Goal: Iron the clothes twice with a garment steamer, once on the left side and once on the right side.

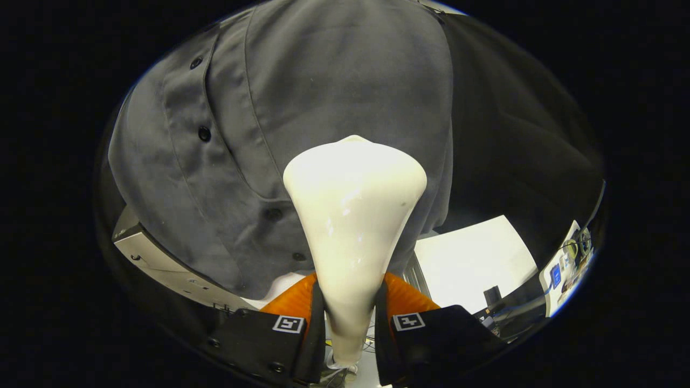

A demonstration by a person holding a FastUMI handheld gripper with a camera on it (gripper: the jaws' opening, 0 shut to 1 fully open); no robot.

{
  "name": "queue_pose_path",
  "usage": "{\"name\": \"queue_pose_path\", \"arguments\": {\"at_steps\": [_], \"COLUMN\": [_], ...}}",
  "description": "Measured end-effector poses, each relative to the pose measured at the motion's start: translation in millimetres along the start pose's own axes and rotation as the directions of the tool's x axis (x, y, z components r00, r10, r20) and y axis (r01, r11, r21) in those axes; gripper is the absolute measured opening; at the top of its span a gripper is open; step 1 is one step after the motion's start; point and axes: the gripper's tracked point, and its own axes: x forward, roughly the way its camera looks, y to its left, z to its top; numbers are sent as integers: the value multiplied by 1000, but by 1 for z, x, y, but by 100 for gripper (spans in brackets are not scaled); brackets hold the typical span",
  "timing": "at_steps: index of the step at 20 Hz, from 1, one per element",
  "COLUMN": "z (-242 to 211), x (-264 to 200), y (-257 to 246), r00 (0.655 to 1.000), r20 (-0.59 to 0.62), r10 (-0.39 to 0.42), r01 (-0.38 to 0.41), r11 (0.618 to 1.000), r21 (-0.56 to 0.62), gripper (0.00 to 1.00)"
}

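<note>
A white garment steamer (353,215) stands up between my fingers, its narrow handle pinched by both of them and its wide head flaring ahead. My gripper (350,318) is shut on that handle. Just beyond the head hangs a grey button-up shirt (302,97); the head is at or very near the cloth, right of the button placket (204,133) and low on the shirt. Whether the head touches the fabric I cannot tell.
A pale metal frame piece (161,258) runs below the shirt's hem on the left. A white tabletop (474,258) lies lower right, with dark gear and cables (501,307) at its near edge. Dark cloth (517,140) hangs right of the shirt.
</note>
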Motion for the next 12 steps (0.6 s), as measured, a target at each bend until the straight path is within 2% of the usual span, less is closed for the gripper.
{"name": "queue_pose_path", "arguments": {"at_steps": [12], "z": [-65], "x": [23], "y": [-1], "r00": [994], "r20": [-110], "r10": [5], "r01": [-1], "r11": [1000], "r21": [30], "gripper": [46]}}
